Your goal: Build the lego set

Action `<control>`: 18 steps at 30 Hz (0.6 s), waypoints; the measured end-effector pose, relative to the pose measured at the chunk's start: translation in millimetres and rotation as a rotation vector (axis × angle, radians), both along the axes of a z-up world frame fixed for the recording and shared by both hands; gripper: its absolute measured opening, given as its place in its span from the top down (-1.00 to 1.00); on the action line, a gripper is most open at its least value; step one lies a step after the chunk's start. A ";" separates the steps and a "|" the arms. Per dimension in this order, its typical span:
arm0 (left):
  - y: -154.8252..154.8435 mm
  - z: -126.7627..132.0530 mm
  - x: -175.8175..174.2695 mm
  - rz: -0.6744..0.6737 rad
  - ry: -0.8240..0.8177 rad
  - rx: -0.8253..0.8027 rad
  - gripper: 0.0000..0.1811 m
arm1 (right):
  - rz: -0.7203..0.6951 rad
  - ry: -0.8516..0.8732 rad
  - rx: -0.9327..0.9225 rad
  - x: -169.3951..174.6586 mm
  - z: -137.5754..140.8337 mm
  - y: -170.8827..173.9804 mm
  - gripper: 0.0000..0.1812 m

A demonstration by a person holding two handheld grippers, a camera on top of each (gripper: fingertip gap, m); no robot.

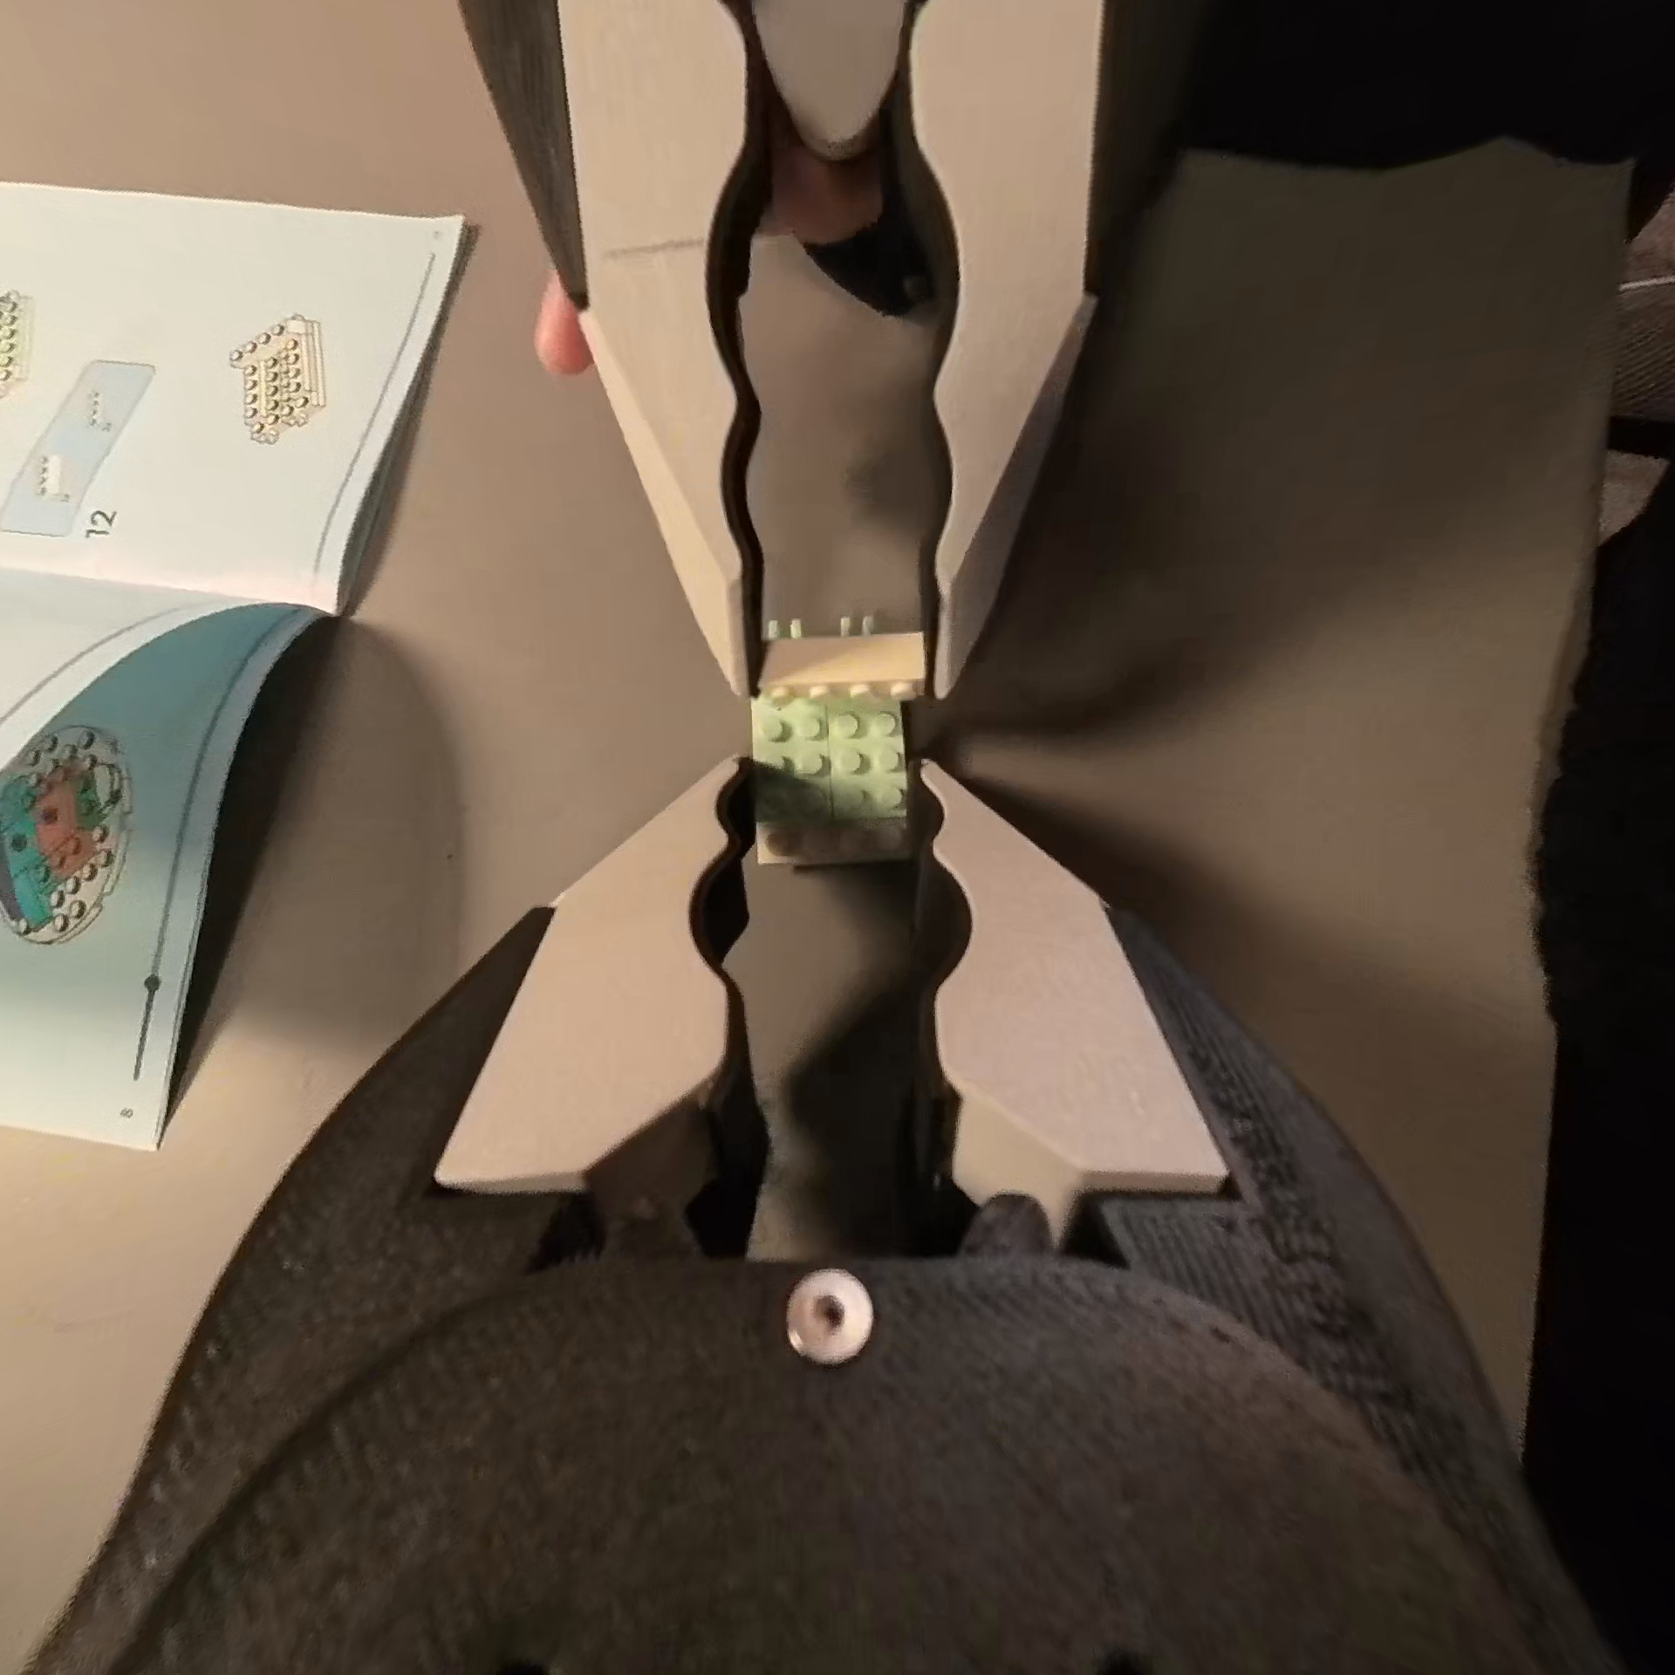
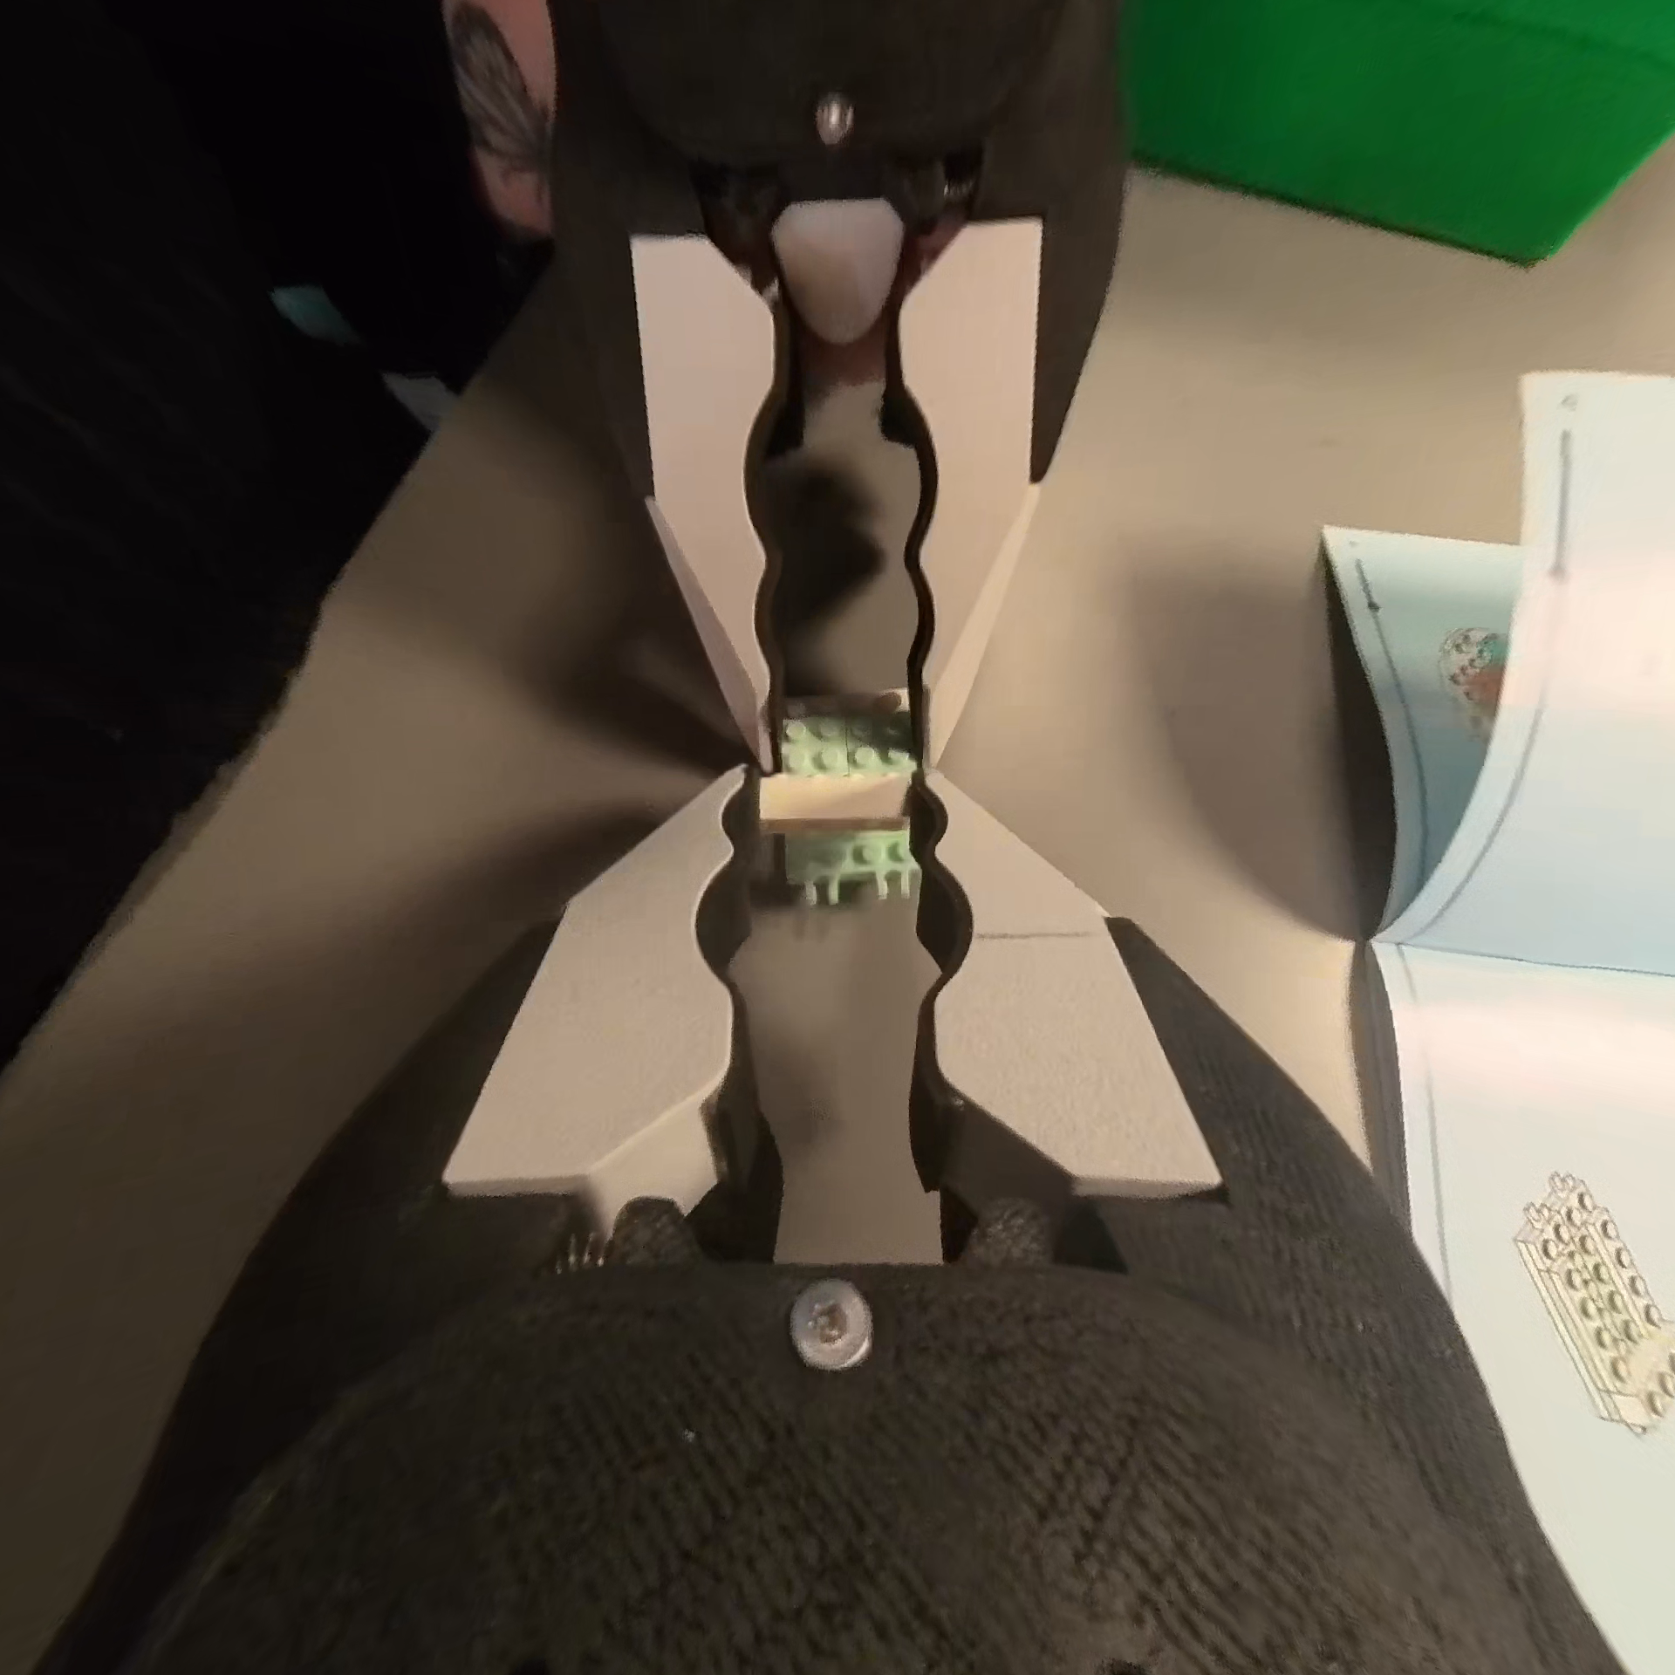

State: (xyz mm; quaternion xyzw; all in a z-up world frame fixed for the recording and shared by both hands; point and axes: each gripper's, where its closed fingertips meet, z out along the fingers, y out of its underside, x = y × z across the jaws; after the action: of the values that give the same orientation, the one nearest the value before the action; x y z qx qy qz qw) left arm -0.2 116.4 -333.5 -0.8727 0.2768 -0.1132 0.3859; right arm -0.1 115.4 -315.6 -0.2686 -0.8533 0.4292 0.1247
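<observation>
You've got the green stack (image 1: 829,770) hanging in mid-air above the counter (image 1: 1178,634), pinched right between both grippers, which meet tip to tip. It's a few pale green plates with a cream layer under them. A separate chunk, a cream brick (image 1: 847,666) with green studs poking out the far side, sits pressed up against the stack's end.

Your left gripper (image 1: 829,807) has its jaws closed on the green stack, one tip on each side. Your right gripper (image 2: 838,807) has its jaws clamped on the cream brick the same way; in the right wrist view that brick (image 2: 834,802) sits crosswise between the tips with the green stack (image 2: 847,748) just past it, inside the other gripper's jaws.

The open booklet (image 1: 208,381) lies flat on the counter off to one side, well apart from the build, with one page curling up. In the right wrist view there's something bright green (image 2: 1405,118) at the far edge of the counter, too blurry to tell what it is.
</observation>
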 end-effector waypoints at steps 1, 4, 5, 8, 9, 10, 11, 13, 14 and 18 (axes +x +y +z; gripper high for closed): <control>0.6 2.3 0.1 0.003 -0.009 0.015 0.64 | 0.000 0.015 -0.043 -1.2 4.7 -1.1 0.65; 4.1 16.4 2.9 0.008 -0.070 0.094 0.64 | 0.003 0.074 -0.181 -5.6 23.0 -6.4 0.65; 5.2 22.8 3.8 0.009 -0.098 0.126 0.64 | 0.009 0.090 -0.227 -5.9 29.1 -8.2 0.65; 6.0 40.2 3.6 0.013 -0.170 0.203 0.64 | 0.013 0.130 -0.288 -6.2 40.1 -7.1 0.65; 5.6 44.4 3.2 0.015 -0.189 0.219 0.64 | 0.010 0.147 -0.296 -6.3 42.9 -5.4 0.65; 4.9 47.1 2.9 0.015 -0.201 0.229 0.64 | 0.009 0.164 -0.313 -5.9 46.9 -4.3 0.65; 4.1 49.3 2.7 0.014 -0.212 0.236 0.64 | 0.007 0.172 -0.325 -5.6 49.6 -3.0 0.65; 2.7 51.7 2.0 0.014 -0.224 0.240 0.64 | 0.004 0.183 -0.330 -5.1 51.6 -0.2 0.65; 2.3 52.4 1.9 0.014 -0.227 0.241 0.64 | 0.006 0.184 -0.333 -4.5 52.0 0.5 0.65; 1.1 49.6 0.3 0.020 -0.209 0.224 0.64 | 0.014 0.170 -0.320 -2.6 49.3 2.0 0.65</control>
State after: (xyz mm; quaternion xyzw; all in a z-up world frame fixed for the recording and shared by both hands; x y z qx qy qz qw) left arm 0.1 117.5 -283.9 -0.8105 0.2374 -0.1680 0.5084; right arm -2.7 117.5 -266.3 -0.2420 -0.7623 0.5814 0.1492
